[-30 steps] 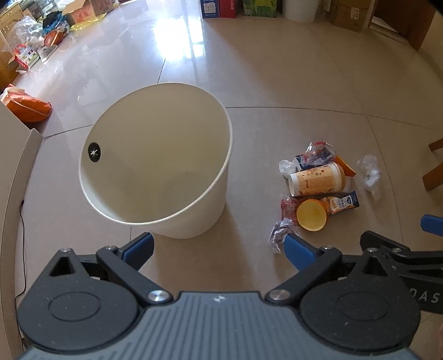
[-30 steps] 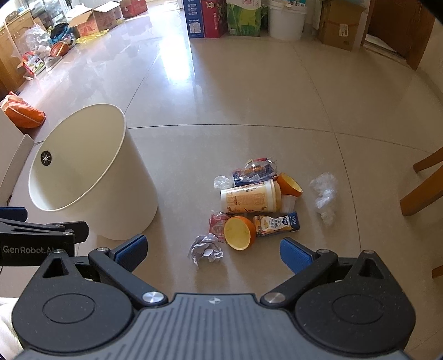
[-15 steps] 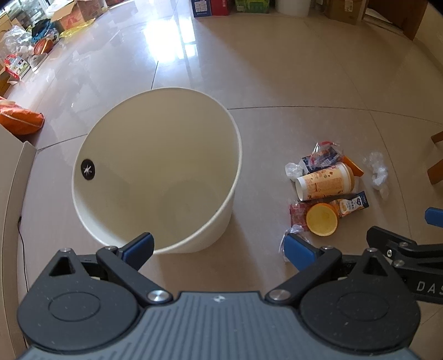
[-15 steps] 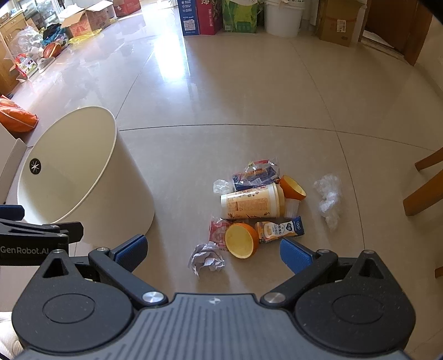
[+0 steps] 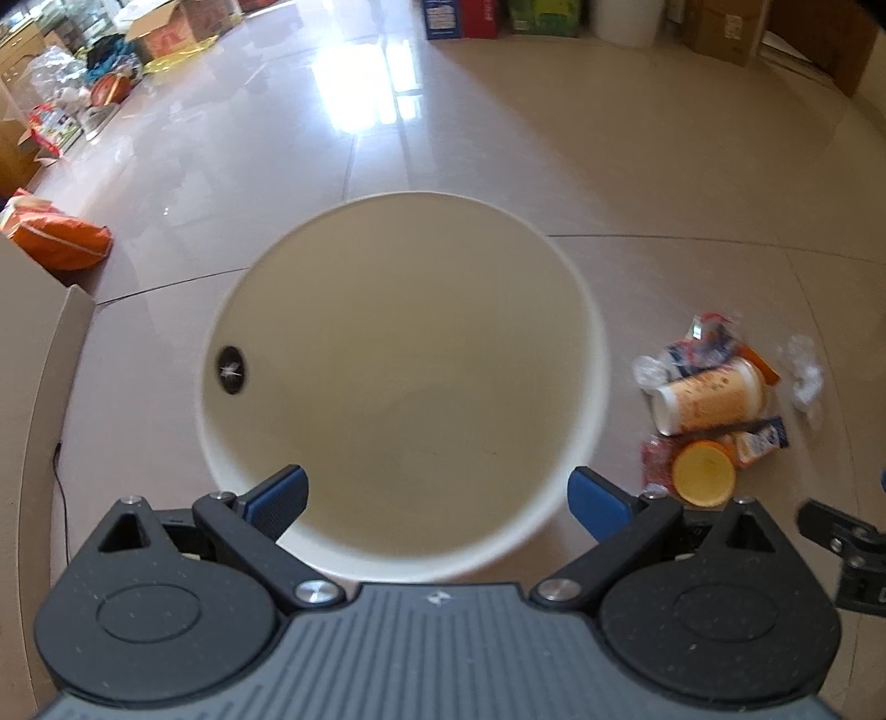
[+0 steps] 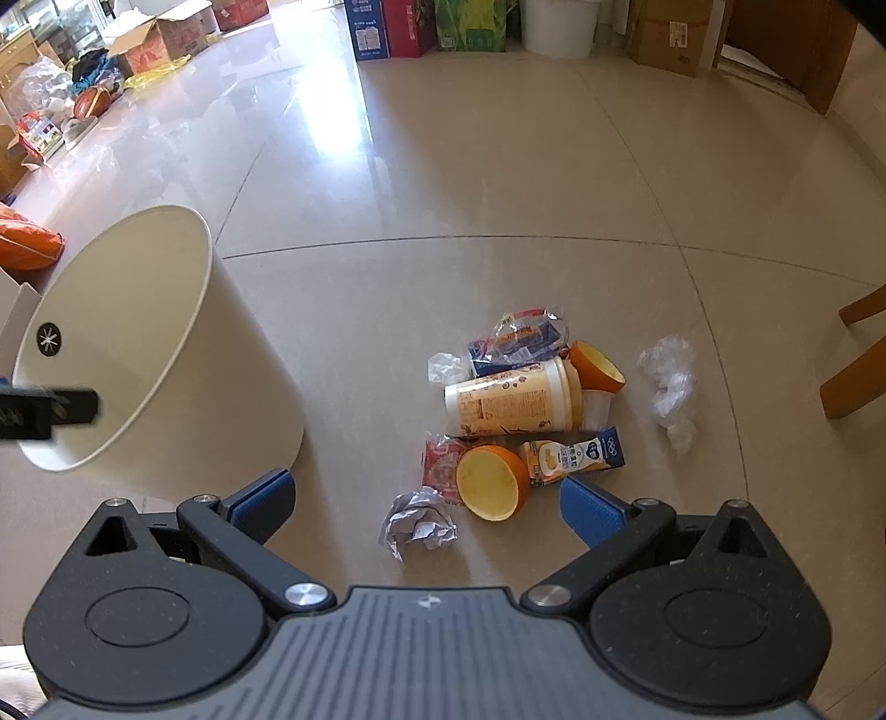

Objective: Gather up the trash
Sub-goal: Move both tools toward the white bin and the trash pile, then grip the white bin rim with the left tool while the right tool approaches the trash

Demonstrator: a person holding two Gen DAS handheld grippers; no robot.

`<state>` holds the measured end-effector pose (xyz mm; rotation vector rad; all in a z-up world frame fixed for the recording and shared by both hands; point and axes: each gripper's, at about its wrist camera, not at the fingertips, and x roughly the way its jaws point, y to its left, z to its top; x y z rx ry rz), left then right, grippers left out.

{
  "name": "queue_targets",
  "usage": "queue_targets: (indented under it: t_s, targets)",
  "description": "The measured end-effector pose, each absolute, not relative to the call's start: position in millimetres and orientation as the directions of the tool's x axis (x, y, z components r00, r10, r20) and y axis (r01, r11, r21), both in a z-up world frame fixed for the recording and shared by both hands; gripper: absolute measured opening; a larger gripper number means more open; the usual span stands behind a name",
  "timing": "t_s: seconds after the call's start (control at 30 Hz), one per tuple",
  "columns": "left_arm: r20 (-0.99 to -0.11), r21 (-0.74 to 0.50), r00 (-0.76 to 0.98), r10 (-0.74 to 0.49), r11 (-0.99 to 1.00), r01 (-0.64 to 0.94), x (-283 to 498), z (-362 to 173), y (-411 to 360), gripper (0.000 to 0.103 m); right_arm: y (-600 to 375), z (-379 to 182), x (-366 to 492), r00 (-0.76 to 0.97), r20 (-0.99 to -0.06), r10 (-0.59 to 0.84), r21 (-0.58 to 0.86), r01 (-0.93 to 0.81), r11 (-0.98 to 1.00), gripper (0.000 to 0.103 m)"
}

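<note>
An empty cream bin (image 5: 587,332) (image 6: 243,354) stands on the tiled floor. My left gripper (image 5: 437,498) hangs open over its near rim, holding nothing. To the bin's right lies a trash pile: a yellow-labelled canister (image 6: 515,396) (image 5: 714,396), an orange peel half (image 6: 493,490) (image 5: 703,473), a second peel (image 6: 598,365), a small milk carton (image 6: 576,454), a red wrapper (image 6: 440,462), a blue snack bag (image 6: 520,340), a crumpled paper ball (image 6: 418,523) and clear plastic (image 6: 670,387). My right gripper (image 6: 423,504) is open above the paper ball, empty.
Wooden chair legs (image 6: 853,354) stand at the right. An orange bag (image 5: 55,238) and a cardboard panel (image 5: 33,354) are at the left. Boxes and a white bucket (image 6: 559,25) line the far wall, with clutter (image 6: 83,88) at far left.
My left gripper has moved forward and over the bin, whose mouth now fills the view. The right gripper has edged slightly toward the trash pile. Both stay open.
</note>
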<state>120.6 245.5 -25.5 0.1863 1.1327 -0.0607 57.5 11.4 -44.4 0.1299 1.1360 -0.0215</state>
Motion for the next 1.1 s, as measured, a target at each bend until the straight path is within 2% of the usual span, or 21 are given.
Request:
queue_targets:
  t_s: [0.3, 0.47, 0.53, 0.6, 0.77, 0.83, 1.1]
  targets:
    - [-0.855, 0.161, 0.498, 0.145, 0.987, -0.010, 158.7, -23.9, 317.3, 0.099, 8.1, -71.7, 57.8, 0.405, -0.913, 0.039, 0.086, 0.099, 0.991, 0.103]
    - [-0.855, 0.202, 0.477, 0.204, 0.978, -0.056, 182.5, -46.7, 346.2, 0.084, 4.3, -91.7, 57.4, 0.385, -0.922, 0.032, 0.080, 0.109, 0.991, 0.103]
    - [-0.862, 0.185, 0.464, 0.203, 0.979, -0.084, 188.9, -56.8, 358.6, 0.071, 2.5, -99.7, 56.6, 0.379, -0.925, 0.032, 0.079, 0.110, 0.991, 0.103]
    - [-0.865, 0.181, 0.459, 0.202, 0.979, -0.089, 195.6, -67.2, 364.8, 0.070, 0.3, -106.5, 55.4, 0.381, -0.924, 0.039, 0.087, 0.111, 0.990, 0.103]
    - [-0.876, 0.134, 0.455, 0.159, 0.987, -0.087, 205.1, -79.9, 372.8, 0.057, -3.9, -125.1, 51.1, 0.376, -0.926, 0.038, 0.087, 0.114, 0.990, 0.103]
    - [-0.876, 0.112, 0.463, 0.136, 0.991, -0.079, 206.4, -81.8, 373.2, 0.048, -5.4, -132.5, 49.2, 0.366, -0.930, 0.036, 0.086, 0.119, 0.989, 0.103]
    - [-0.861, 0.097, 0.495, 0.114, 0.993, -0.060, 207.2, -89.4, 373.3, 0.024, -7.6, -158.5, 43.6, 0.339, -0.940, 0.033, 0.079, 0.120, 0.990, 0.103]
